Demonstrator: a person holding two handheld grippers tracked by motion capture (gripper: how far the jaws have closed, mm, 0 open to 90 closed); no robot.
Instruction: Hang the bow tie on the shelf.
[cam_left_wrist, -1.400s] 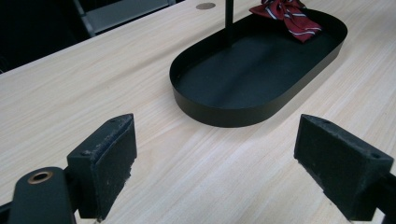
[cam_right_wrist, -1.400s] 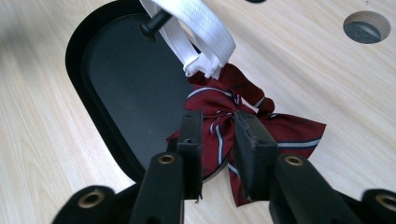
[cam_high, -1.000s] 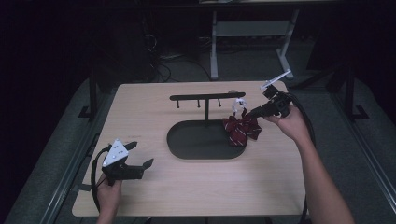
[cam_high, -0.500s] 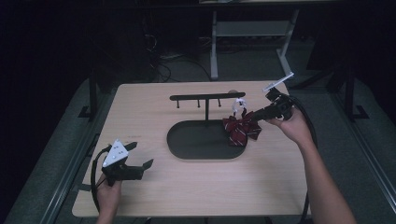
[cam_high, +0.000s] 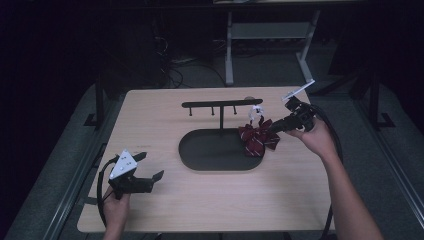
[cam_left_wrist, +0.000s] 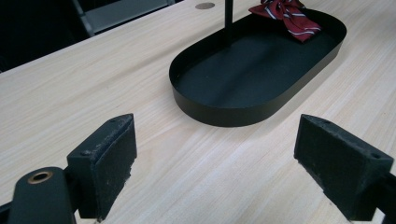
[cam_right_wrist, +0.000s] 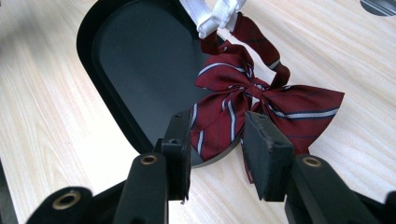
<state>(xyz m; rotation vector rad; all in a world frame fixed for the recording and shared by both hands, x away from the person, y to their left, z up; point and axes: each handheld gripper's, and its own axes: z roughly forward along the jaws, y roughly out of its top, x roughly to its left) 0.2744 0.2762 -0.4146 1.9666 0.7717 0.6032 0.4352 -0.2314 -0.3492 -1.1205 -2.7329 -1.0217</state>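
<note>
Since a second ago: your right tool (cam_right_wrist: 217, 154) has been opening its jaws, the bow tie (cam_right_wrist: 261, 105) between them but unpressed, draped over the tray rim (cam_right_wrist: 100, 84) for release. Left tool (cam_left_wrist: 215, 163): open, parked on the bench (cam_high: 300, 200).

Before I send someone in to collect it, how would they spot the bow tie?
On the wooden table stands a black oval tray with a T-shaped rack. Across the tray's right rim lies the bow tie, at the right gripper: dark red with pale stripes and a white strap, the one cloth item.
</note>
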